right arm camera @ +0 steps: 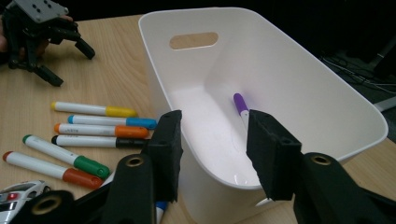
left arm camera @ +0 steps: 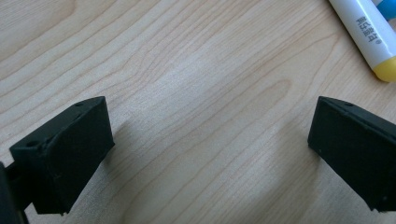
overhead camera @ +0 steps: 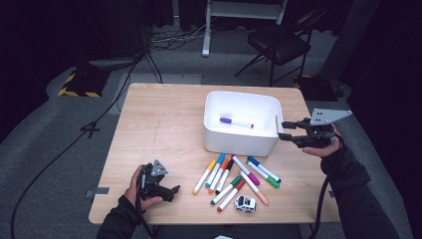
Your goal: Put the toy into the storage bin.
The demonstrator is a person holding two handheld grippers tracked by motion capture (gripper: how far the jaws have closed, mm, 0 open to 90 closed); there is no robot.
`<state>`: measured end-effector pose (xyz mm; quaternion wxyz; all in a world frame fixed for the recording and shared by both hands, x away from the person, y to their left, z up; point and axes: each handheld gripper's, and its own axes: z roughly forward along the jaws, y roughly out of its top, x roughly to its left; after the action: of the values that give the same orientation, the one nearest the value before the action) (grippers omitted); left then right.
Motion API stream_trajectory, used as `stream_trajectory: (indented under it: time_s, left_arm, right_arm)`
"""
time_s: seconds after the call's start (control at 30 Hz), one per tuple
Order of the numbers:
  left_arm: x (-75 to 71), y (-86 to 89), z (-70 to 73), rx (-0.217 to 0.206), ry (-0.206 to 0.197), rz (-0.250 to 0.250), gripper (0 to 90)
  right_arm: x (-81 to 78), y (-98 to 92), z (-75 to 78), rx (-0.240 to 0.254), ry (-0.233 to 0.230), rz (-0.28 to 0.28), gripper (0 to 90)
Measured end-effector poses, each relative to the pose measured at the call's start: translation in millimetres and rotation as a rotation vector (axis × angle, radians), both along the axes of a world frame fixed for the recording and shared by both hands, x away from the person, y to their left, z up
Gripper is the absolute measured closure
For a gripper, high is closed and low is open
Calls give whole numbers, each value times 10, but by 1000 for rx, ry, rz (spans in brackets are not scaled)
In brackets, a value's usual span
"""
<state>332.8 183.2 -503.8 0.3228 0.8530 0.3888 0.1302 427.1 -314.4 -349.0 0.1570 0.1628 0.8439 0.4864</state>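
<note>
Purple marker (right arm camera: 241,105) beyond right claw (right arm camera: 214,140) (in bin (right arm camera: 327,93)).

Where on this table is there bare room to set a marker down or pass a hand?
Bare wood runs left of the white bin, from the far edge to the left gripper. A narrower strip lies right of the bin, under the right gripper. In front of the bin it is crowded: the loose markers and toy car.

Glossy white plastic bin (overhead camera: 242,137) on matt wooden table (overhead camera: 154,129)
</note>
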Motion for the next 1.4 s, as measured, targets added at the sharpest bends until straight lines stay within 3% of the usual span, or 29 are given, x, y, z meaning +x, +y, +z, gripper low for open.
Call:
stream_trajectory:
  time_s: [0.17, 0.33, 0.37, 0.4, 0.43, 0.47, 0.5, 0.67, 0.73, 0.93, 1.1, 1.2, 1.23, 1.4]
  left_arm:
    - [0, 0, 0, -1, -1, 0, 2]
    - [-1, -1, -1, -1, 0, 1, 2]
    - [-1, -1, -1, -1, 0, 2, 2]
    - [-1, -1, 0, 0, -1, 2, 2]
    - [-1, -1, 0, 0, -1, 2, 2]
    - [-1, -1, 0, 0, -1, 2, 2]
    - [-1, -1, 0, 0, -1, 2, 2]
    - [-5, -1, 0, 1, -1, 6, 2]
    - [-5, -1, 1, 1, -1, 7, 2]
    - [-5, -1, 1, 1, -1, 7, 2]
    - [-5, -1, 1, 1, -1, 7, 2]
    - [-5, -1, 1, 1, -1, 7, 2]
    - [-5, -1, 1, 1, -1, 7, 2]
    - [-5, -1, 0, 1, -1, 6, 2]
  right_arm:
    - [-165, -59, -102, 28, -27, -22, 438]
    - [-347, -123, -429, 45, -1, -73, 361]
    - [-347, -123, -429, 45, -1, -73, 361]
    - [-382, -131, -553, 47, -1, -84, 345]
    - [-382, -131, -553, 47, -1, -84, 345]
    - [-408, -138, -691, 65, 26, -94, 332]
    - [-408, -138, -691, 65, 26, -94, 332]
    - [-397, -77, -1038, 3, 103, -100, 307]
    - [-393, -18, -1203, -53, 127, -98, 307]
    - [-326, 34, -1389, -94, 176, -107, 311]
    - [-291, 30, -1459, -119, 196, -120, 330]
    - [-277, 0, -1490, -128, 213, -110, 444]
    - [-280, -2, -1498, -143, 220, -119, 443]
    - [-296, -39, -1519, -128, 197, -115, 524]
